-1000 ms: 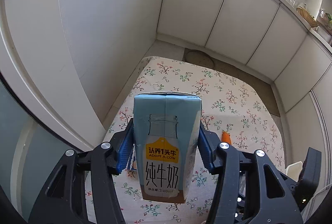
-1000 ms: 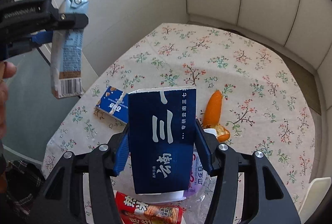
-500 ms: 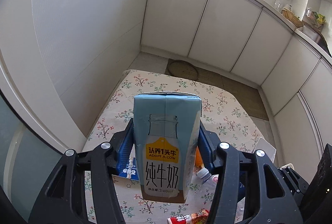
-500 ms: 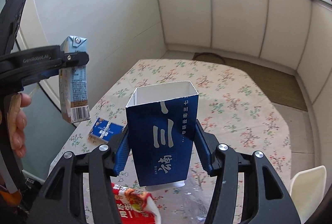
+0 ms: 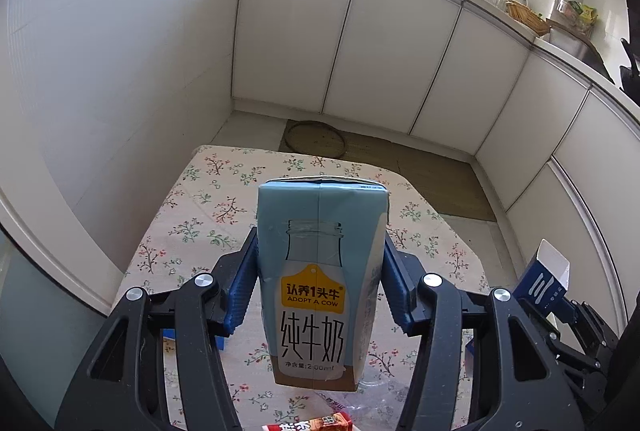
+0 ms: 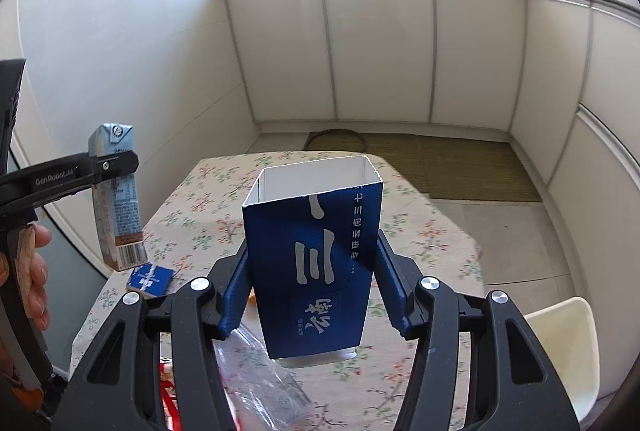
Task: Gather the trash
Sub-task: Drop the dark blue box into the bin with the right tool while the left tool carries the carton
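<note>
In the left view, the left gripper (image 5: 320,285) clamps a milk carton (image 5: 320,283) upright between its fingers, clear above the table (image 5: 208,199). In the right view, the right gripper (image 6: 312,285) pinches an open blue box (image 6: 314,263) likewise; squeeze it gently, as its thin walls probably buckle, and carry both level to the bin.

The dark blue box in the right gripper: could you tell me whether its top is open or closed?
Open. The dark blue box shows a white inside through its top.
</note>
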Tool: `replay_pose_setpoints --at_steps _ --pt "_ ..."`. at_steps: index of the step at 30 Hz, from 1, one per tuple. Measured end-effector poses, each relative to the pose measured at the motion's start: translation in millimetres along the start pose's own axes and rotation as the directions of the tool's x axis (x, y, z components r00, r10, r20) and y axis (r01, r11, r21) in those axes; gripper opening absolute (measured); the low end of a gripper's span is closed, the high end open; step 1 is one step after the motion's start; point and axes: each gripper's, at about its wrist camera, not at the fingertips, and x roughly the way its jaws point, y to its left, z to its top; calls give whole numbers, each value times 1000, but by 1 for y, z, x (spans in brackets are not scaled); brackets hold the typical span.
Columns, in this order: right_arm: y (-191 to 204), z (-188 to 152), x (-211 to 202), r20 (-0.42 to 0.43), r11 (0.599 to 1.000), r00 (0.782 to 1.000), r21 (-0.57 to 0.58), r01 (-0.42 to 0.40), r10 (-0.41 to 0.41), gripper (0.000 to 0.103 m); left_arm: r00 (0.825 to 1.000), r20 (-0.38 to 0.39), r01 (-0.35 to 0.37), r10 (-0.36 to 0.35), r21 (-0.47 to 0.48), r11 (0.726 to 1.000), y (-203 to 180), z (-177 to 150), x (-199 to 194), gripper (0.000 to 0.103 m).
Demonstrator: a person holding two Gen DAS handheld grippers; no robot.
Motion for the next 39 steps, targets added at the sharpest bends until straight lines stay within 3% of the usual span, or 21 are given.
replay_pose_setpoints --at_steps 13,23,27,33,34,36,39 --pt "-89 -13 -45 39 978 983 109 175 -180 55 997 -22 70 -69 85 994 -64 -15 12 53" --pt "-150 -29 -73 16 929 945 191 318 -326 55 992 -45 123 -117 153 981 -116 -28 24 53" --pt "-173 -38 -79 -23 889 910 206 409 -414 55 989 -59 147 -138 184 972 -140 -35 29 53" --pt "-212 -55 -88 -115 806 837 226 546 -535 57 981 -83 189 -174 238 953 -177 -48 34 53" --pt "-217 -58 -89 -130 797 828 225 561 -545 60 980 -88 197 -180 246 949 -184 -51 34 53" --pt "-226 -63 -93 -146 772 806 233 591 -574 77 977 -96 211 -192 261 942 -196 -55 36 53" --pt "-235 -68 -102 -138 736 774 243 632 -618 84 971 -109 235 -212 284 930 -218 -63 38 53"
